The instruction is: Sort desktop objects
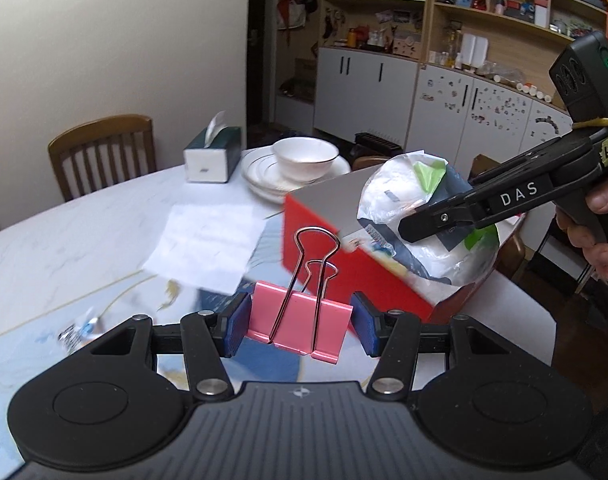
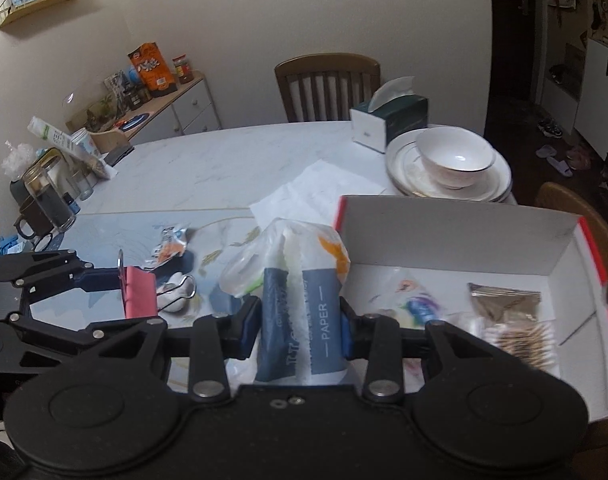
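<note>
My left gripper (image 1: 300,326) is shut on a pink binder clip (image 1: 298,326), held above the table; it also shows in the right wrist view (image 2: 138,298). My right gripper (image 2: 300,330) is shut on a wrapped pack of paper tissues (image 2: 296,304), held in the air to the left of the red and white box (image 2: 455,224). In the left wrist view the pack (image 1: 411,216) hangs in front of the box (image 1: 343,264). The box holds several small packets (image 2: 507,312). A white clip-like object (image 2: 176,296) and a small wrapper (image 2: 170,246) lie on the blue mat.
A sheet of paper (image 2: 315,192) lies on the marble table (image 2: 208,164). A bowl (image 2: 455,160) on stacked plates and a tissue box (image 2: 387,120) stand at the far side. Jars and a mug (image 2: 44,204) crowd the left edge. Chairs (image 2: 327,84) surround the table.
</note>
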Demonstrator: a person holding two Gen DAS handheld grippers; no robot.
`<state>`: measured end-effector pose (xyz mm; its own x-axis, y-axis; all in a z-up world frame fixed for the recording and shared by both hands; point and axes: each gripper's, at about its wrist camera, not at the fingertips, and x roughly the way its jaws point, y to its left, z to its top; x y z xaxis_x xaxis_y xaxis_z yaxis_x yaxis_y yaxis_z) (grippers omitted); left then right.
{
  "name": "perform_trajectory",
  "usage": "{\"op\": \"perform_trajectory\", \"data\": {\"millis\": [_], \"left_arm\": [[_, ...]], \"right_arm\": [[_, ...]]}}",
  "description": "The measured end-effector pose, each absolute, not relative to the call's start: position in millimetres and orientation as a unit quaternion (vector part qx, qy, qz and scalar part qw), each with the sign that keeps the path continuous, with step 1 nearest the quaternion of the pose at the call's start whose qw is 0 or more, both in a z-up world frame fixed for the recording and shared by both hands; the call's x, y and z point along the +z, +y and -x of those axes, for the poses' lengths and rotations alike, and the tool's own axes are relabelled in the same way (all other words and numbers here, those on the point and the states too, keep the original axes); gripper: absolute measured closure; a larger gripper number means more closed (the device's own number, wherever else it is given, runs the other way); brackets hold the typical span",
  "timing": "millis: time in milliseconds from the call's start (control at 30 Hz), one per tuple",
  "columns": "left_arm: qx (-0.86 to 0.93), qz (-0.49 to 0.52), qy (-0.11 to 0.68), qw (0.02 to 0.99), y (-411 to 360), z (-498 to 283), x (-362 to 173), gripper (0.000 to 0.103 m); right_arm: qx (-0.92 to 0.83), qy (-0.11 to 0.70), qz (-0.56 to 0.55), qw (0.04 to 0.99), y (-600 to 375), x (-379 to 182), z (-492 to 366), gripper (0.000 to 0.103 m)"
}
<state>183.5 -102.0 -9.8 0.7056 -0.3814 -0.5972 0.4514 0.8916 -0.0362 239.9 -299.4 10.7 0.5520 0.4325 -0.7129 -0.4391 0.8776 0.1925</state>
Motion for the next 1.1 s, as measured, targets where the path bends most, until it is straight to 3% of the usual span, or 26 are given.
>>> {"op": "perform_trajectory", "data": {"millis": [567,1100], "left_arm": [[-0.273,-0.103,0.311,0.904,-204,-218,-11,0.05],[-0.305,-0.147,0.328,0.882,-268,-255,-25,0.05]], "right_arm": [[0.183,0.393,-0.011,0.901,-411,3,-268,0.066],[0.161,0.408,-0.01,0.899,-453,-18,-295,0.066]]}}
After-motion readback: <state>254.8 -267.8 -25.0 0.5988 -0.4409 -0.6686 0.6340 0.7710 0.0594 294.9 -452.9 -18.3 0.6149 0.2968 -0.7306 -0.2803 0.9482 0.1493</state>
